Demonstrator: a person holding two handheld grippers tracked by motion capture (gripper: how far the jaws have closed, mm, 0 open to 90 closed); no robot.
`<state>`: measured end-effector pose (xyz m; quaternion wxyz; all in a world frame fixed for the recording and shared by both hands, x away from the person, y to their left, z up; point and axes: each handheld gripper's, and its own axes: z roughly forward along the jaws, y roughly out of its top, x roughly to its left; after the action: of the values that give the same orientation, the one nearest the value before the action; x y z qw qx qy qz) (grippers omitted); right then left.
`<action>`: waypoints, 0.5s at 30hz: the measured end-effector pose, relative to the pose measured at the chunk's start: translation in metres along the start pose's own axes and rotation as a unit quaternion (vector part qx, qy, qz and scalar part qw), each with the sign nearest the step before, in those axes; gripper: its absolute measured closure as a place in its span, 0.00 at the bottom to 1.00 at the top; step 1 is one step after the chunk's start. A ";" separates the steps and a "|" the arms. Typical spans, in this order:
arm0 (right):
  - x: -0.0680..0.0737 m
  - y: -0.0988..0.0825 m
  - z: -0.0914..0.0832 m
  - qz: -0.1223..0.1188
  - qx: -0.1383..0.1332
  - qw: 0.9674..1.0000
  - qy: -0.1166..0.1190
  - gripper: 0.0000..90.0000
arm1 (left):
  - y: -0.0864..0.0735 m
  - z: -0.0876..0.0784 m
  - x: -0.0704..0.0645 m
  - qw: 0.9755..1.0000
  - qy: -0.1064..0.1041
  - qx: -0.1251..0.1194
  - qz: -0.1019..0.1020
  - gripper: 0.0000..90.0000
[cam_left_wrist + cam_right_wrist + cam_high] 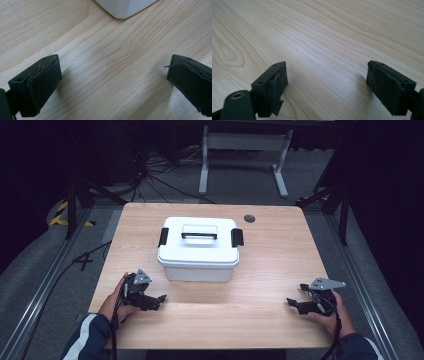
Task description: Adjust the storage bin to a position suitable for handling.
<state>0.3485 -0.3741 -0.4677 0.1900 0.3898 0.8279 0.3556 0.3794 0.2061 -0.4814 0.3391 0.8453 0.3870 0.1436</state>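
Box first: it sat white and lidded in the middle of the table, black handle lying flat on the lid and a black latch at each end. I had my left gripper resting low near the front left edge, jaws spread wide with nothing between them, pointing across toward the middle of the table. From its own view I saw a white corner of the box just ahead and bare wood between. My right gripper lay well apart from the box at the front right, jaws equally released and empty, facing plain wood. Nothing stood between either gripper and the box. A small dark round cap marked the far edge of the table.
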 end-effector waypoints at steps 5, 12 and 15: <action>-0.001 -0.001 -0.001 0.003 -0.002 1.000 -0.003 0.20 | 0.000 0.000 0.000 1.000 0.003 -0.002 0.002 0.00; -0.001 0.000 -0.001 0.003 0.002 1.000 -0.001 0.20 | -0.001 0.000 0.001 1.000 -0.003 -0.003 0.008 0.00; -0.002 0.003 -0.001 0.003 0.012 1.000 -0.003 0.20 | -0.001 -0.001 0.003 1.000 -0.010 -0.003 0.014 0.00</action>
<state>0.3504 -0.3744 -0.4653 0.1861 0.3956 0.8306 0.3448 0.3801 0.2090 -0.4818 0.3438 0.8508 0.3716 0.1411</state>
